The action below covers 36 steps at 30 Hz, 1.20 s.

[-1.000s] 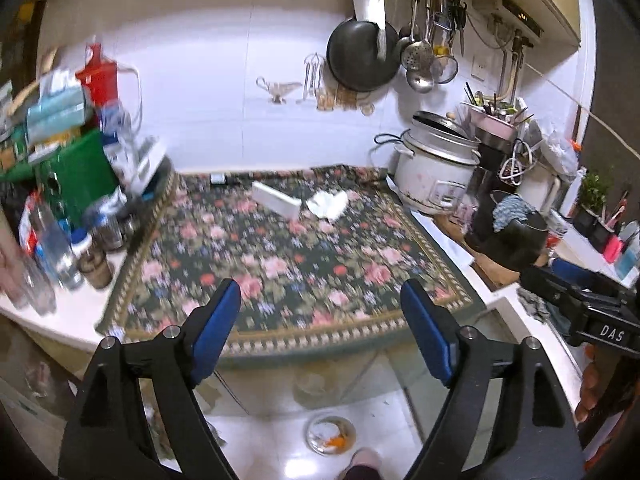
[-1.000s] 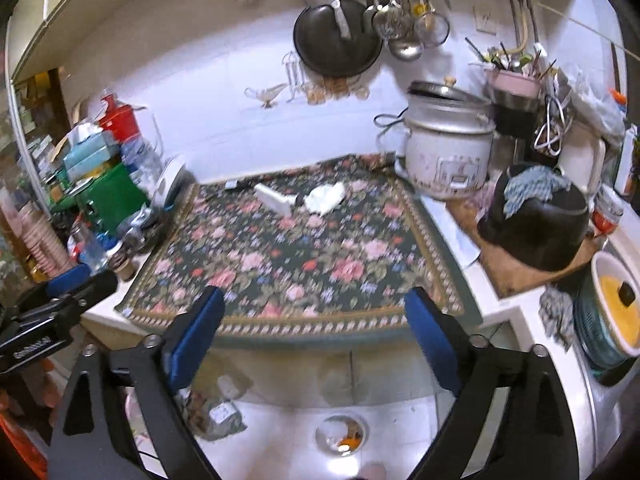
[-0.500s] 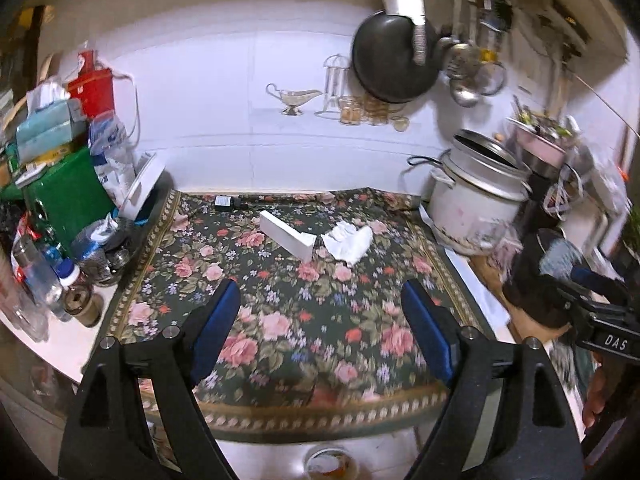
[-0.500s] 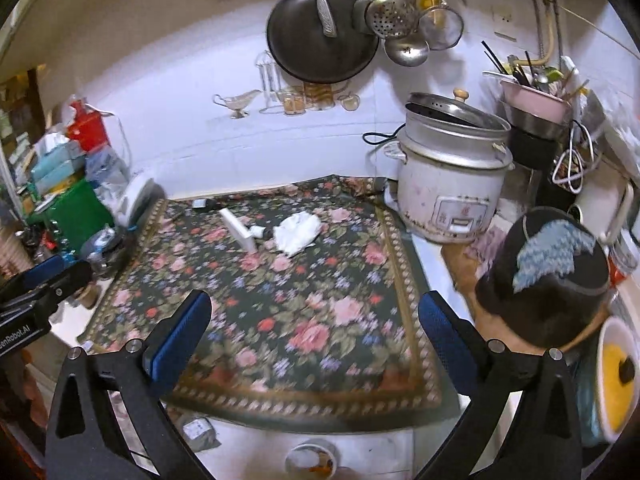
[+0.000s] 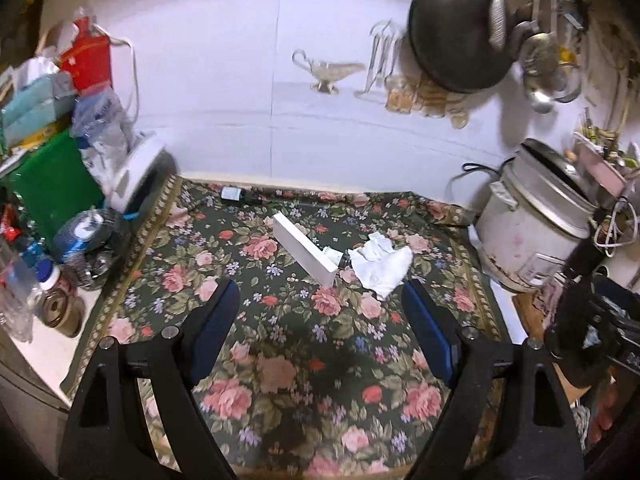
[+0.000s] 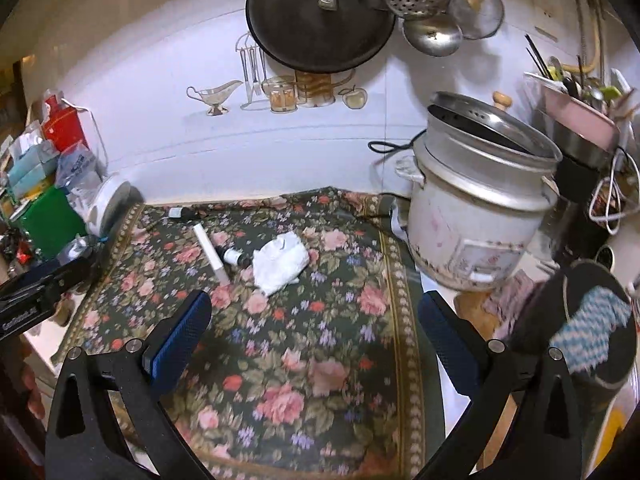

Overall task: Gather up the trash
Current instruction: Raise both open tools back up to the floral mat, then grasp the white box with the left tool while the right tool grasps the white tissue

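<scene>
Now closer than a second ago | left gripper [image 5: 320, 320] spread wide, empty, over floral cloth [image 5: 280, 380] | white box [image 5: 303, 255], crumpled tissue [image 5: 380, 266] side by side mid-cloth | right gripper [image 6: 316, 328] spread wide, empty.

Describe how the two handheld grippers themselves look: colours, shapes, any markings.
Both are alike: the left gripper and right gripper each have two matte black angular arms with triangular cut-outs and silver bolt heads, ending in blue textured pads. Seen side-on from the right wrist view, the left gripper's black body carries white lettering, too blurred to read fully. No cables or sleeves show.
</scene>
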Motion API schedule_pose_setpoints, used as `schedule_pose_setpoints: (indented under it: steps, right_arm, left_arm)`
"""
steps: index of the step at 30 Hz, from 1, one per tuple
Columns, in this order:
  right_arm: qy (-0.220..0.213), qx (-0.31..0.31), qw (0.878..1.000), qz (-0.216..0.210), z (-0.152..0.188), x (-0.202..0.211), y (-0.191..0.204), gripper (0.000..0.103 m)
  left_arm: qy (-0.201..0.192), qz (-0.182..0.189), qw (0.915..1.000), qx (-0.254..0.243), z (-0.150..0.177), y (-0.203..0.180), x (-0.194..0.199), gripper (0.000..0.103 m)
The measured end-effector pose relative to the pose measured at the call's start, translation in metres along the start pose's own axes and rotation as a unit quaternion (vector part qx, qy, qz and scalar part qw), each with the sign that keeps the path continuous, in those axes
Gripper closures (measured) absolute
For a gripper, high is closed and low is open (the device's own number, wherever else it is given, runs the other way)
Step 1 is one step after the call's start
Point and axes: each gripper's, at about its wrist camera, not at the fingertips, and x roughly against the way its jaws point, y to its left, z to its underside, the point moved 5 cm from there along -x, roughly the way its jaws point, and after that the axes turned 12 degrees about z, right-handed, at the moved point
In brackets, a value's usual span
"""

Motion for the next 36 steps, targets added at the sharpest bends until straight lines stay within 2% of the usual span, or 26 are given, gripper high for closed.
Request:
schedule_pose_setpoints:
  steps: [4,11,15,18,21,23,27,30,32,36]
  right_arm:
    - [-0.009,0.012,0.999,0.034,-0.012,-0.021,0.008,0.000]
    - [0.020,-0.009,0.999,0.036,-0.032,-0.079,0.029,0.001]
    - [0.046,-0.019,0.998,0.046,-0.032,-0.120,0.042,0.004]
    - [0.086,-0.037,0.995,0.033,-0.025,-0.159,0.050,0.008]
    - [0.117,-0.043,0.992,0.026,-0.015,-0.192,0.059,0.016]
    - [0.138,-0.047,0.989,0.022,-0.007,-0.212,0.065,0.021]
    - [0.194,-0.068,0.979,0.008,0.012,-0.252,0.074,0.043]
    - [0.225,-0.088,0.970,-0.011,0.024,-0.272,0.079,0.056]
    - [0.237,-0.098,0.966,-0.019,0.030,-0.282,0.083,0.059]
    - [0.246,-0.101,0.964,-0.027,0.034,-0.289,0.089,0.075]
  left_arm:
    - [0.032,0.023,0.9991,0.016,-0.016,0.017,-0.056,0.020]
    - [0.089,0.026,0.9955,0.018,-0.029,0.044,-0.161,0.020]
    - [0.126,0.026,0.9913,0.031,-0.027,0.060,-0.222,0.020]
    - [0.145,0.024,0.9884,0.038,-0.021,0.070,-0.254,0.022]
    - [0.154,0.022,0.9869,0.042,-0.013,0.077,-0.269,0.024]
    - [0.160,0.024,0.9857,0.049,-0.006,0.083,-0.275,0.030]
    - [0.170,0.027,0.9836,0.053,0.006,0.093,-0.277,0.037]
    - [0.175,0.026,0.9827,0.055,0.011,0.103,-0.271,0.046]
    - [0.179,0.026,0.9816,0.061,0.014,0.110,-0.266,0.051]
    - [0.179,0.025,0.9811,0.070,0.018,0.122,-0.253,0.061]
